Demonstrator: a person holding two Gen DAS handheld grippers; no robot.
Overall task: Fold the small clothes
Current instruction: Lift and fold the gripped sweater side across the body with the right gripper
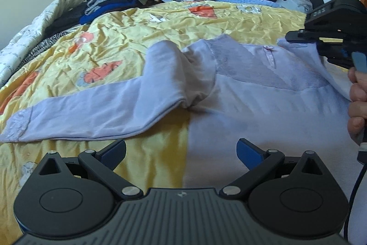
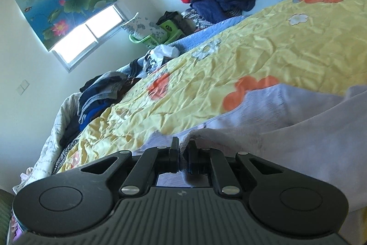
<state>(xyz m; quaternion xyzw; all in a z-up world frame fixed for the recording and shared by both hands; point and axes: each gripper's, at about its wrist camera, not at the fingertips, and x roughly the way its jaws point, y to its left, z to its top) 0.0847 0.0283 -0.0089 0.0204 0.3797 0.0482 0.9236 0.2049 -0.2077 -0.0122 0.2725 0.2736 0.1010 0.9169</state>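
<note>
Yellow bedspread [image 1: 160, 22] beyond shirt [image 1: 229, 93] edge

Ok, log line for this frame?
stage: folding | left gripper: open, above top | right gripper: shut on top, lifting edge | bed

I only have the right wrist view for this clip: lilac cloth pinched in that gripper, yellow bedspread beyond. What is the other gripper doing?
Observer: The left gripper is open and holds nothing, poised over the lilac top near its lower edge.
Reviewer: Is the garment spread out or bunched?
Observer: Mostly flat on the yellow bedspread; one sleeve stretches out to the left, with a raised fold at the shoulder.
Reviewer: Where on it is the right gripper clamped?
Observer: The right gripper grips the far right edge near the neckline and lifts that corner off the bed.
</note>
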